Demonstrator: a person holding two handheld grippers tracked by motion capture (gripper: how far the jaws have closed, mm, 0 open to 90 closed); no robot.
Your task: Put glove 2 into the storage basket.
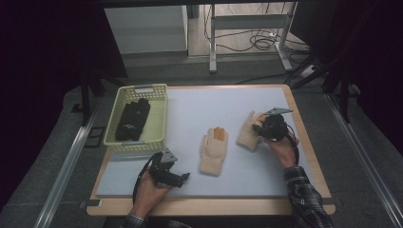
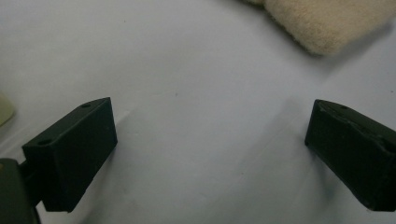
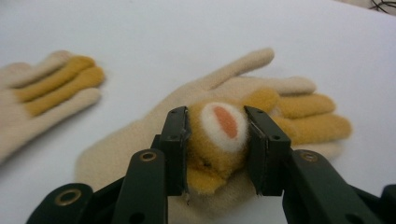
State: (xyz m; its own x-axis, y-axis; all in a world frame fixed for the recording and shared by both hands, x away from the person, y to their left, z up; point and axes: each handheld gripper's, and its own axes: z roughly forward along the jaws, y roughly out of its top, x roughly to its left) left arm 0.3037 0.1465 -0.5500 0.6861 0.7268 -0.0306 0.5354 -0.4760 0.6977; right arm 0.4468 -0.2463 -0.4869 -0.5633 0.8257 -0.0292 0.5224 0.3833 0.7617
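Two cream gloves with orange fingers lie on the blue-grey mat [image 1: 190,114]. One glove [image 1: 213,151] lies flat at the middle, fingers pointing away; its cuff [image 2: 322,23] is just ahead of my left gripper [image 2: 210,140], which stands open over bare mat near the front [image 1: 184,176]. The second glove [image 1: 247,134] lies at the right. My right gripper [image 1: 260,127] is over it, and its jaws are shut on an orange plush patch [image 3: 218,135] on that glove [image 3: 140,140]. The first glove's fingers [image 3: 51,84] lie to the left in the right gripper view.
A pale yellow basket [image 1: 159,121] at the back left of the mat holds a black glove [image 1: 132,118]; its corner [image 2: 4,109] shows in the left gripper view. Beyond the wooden table edge [image 1: 304,137] are floor, a desk frame and cables.
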